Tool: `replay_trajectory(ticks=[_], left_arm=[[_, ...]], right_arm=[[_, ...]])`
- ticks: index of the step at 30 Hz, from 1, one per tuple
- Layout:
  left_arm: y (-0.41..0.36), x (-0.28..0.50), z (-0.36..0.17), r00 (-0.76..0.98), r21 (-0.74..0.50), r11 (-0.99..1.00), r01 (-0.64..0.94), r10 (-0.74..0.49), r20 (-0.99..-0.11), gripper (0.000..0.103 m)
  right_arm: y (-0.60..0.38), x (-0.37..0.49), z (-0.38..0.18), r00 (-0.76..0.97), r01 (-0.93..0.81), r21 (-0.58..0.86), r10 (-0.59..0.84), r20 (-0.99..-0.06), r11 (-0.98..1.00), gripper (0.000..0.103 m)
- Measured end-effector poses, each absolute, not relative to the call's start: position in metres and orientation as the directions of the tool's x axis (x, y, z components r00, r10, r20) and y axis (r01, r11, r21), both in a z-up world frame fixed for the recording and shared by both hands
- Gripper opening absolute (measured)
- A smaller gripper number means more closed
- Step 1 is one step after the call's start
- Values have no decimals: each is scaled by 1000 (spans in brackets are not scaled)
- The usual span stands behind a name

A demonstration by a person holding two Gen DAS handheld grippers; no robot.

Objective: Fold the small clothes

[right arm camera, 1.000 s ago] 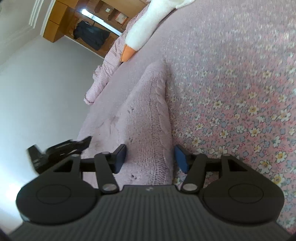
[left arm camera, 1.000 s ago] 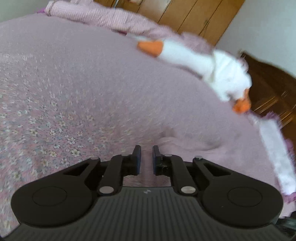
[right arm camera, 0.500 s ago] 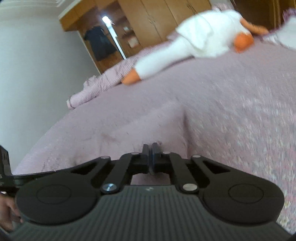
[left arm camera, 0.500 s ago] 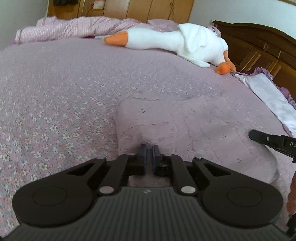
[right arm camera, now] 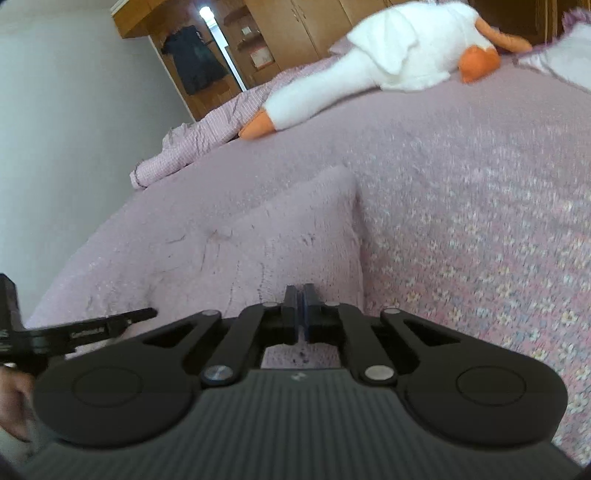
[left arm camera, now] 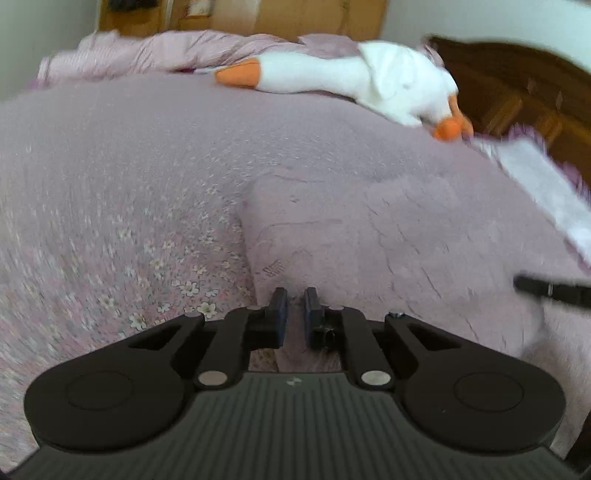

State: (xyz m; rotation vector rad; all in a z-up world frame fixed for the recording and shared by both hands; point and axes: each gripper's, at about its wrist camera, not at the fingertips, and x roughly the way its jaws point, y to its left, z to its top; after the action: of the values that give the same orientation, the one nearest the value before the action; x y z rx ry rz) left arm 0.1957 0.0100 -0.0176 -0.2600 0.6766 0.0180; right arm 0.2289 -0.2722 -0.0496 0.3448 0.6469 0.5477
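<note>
left tool [left arm camera: 294,308] jaws now slightly parted on the pink sweater [left arm camera: 369,240], apparently letting go, view blurred

Left wrist view: low over the bed [left arm camera: 110,166], close, facing the headboard [left arm camera: 517,85] end. Right wrist view: equally low, angled toward the wardrobe [right arm camera: 295,29]. Both share the pink knit garment [left arm camera: 369,240] and plush goose [left arm camera: 351,77]; each catches the other tool's tip.
</note>
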Motion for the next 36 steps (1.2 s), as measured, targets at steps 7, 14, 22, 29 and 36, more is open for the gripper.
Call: replay_trajectory(ticks=[7,14,22,29,36], left_arm=[[19,195,2,771,-248,966,-75,-102,-628,14],[0,145,41,928,-78,997,24,-51,-370,101],[1,137,10,928,-43,984,172,-177,-327,103],[-2,142,-39,930,-65,986,153,-166,-329,103],[-4,144,-42,927,-48,983,175,-181,-328,103]], right_arm=[[-275,223,-42,675,-418,441,596,-434,794,10],[-257,179,-24,770,-564,227,605,-202,794,36],[-261,163,-36,786,-614,80,617,-32,785,103],[-268,173,-66,778,-617,73,621,-94,784,103],[-263,165,-67,784,-613,29,612,-102,790,103]])
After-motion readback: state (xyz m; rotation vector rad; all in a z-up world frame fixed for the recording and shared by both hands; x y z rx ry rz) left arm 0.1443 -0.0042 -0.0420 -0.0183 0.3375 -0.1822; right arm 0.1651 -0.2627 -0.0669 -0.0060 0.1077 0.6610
